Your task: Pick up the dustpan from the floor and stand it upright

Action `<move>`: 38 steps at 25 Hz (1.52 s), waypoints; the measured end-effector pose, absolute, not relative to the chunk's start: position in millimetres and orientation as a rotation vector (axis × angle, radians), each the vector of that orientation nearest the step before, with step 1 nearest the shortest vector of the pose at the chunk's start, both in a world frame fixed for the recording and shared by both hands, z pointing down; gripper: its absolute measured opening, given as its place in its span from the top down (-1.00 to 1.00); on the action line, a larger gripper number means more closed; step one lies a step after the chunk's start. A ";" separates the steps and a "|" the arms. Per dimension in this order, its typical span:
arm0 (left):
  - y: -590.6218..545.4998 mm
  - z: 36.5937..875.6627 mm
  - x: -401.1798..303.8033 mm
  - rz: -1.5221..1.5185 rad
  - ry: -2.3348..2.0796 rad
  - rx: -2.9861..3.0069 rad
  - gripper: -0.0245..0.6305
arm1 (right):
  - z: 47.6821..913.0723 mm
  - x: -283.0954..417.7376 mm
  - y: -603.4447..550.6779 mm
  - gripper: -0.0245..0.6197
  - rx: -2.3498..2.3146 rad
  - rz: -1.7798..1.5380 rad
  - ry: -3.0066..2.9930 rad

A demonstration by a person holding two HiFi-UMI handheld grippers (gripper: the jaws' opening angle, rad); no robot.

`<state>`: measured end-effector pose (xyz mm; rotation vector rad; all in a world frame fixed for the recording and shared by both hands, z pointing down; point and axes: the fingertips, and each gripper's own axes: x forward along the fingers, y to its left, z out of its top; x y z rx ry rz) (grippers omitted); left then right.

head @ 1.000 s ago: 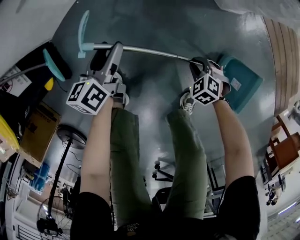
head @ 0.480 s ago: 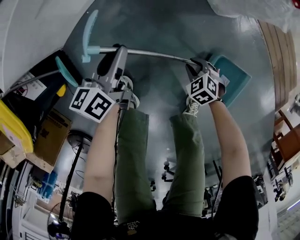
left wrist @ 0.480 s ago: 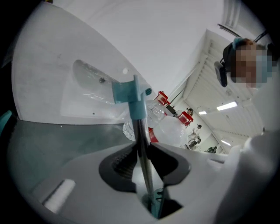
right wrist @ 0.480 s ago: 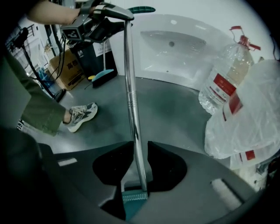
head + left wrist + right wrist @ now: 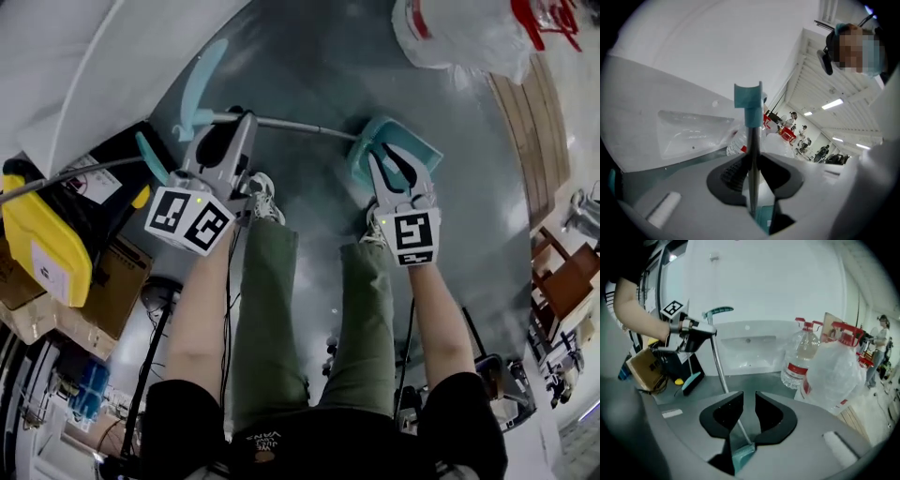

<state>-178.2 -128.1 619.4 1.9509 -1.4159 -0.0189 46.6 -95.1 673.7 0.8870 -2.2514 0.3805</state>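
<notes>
The dustpan has a teal pan point(image 5: 398, 141), a thin metal pole point(image 5: 300, 125) and a teal handle point(image 5: 200, 80). My left gripper point(image 5: 244, 122) grips the pole just below the handle. In the left gripper view the pole point(image 5: 752, 154) runs up between the closing pads to the handle point(image 5: 748, 101). My right gripper point(image 5: 398, 167) holds the dustpan at the pan end. In the right gripper view the pole point(image 5: 719, 366) slants down through the throat of the jaws to the teal pan point(image 5: 740, 456). The dustpan hangs off the floor, roughly level between the two grippers.
A second teal brush point(image 5: 148, 155) leans by a yellow bin point(image 5: 42, 239) and a cardboard box point(image 5: 112, 281) at the left. Bagged water bottles point(image 5: 469, 33) stand at the far right beside wooden boards point(image 5: 553, 122). The person's legs and shoes point(image 5: 264, 199) are below the pole.
Both grippers have risen and the dustpan has come up off the floor with them. The pan end swung left and turned edge-on. The head view now takes in the yellow bin and the bottles.
</notes>
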 end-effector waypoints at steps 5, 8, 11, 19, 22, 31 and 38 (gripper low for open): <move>-133.8 584.4 -212.3 0.037 -1.448 2.015 0.50 | 587.2 14.0 -109.1 0.68 1.030 0.383 -2.367; -137.3 565.6 -232.5 0.061 -1.478 2.045 0.50 | 544.2 -3.5 -118.5 0.68 1.086 0.390 -2.441; -136.4 551.1 -256.3 0.092 -1.507 2.069 0.50 | 512.1 -23.6 -119.9 0.68 1.103 0.408 -2.493; -140.5 533.1 -316.4 0.170 -1.588 2.112 0.50 | 484.2 -66.2 -118.4 0.68 1.096 0.469 -2.550; -139.6 526.1 -338.1 0.217 -1.610 2.136 0.50 | 480.7 -84.6 -117.3 0.68 1.076 0.502 -2.566; -134.5 511.1 -404.2 0.394 -1.680 2.187 0.50 | 464.0 -128.2 -133.5 0.68 1.009 0.450 -2.603; -130.9 510.1 -426.3 0.533 -1.696 2.245 0.50 | 462.1 -142.7 -135.6 0.68 0.989 0.450 -2.598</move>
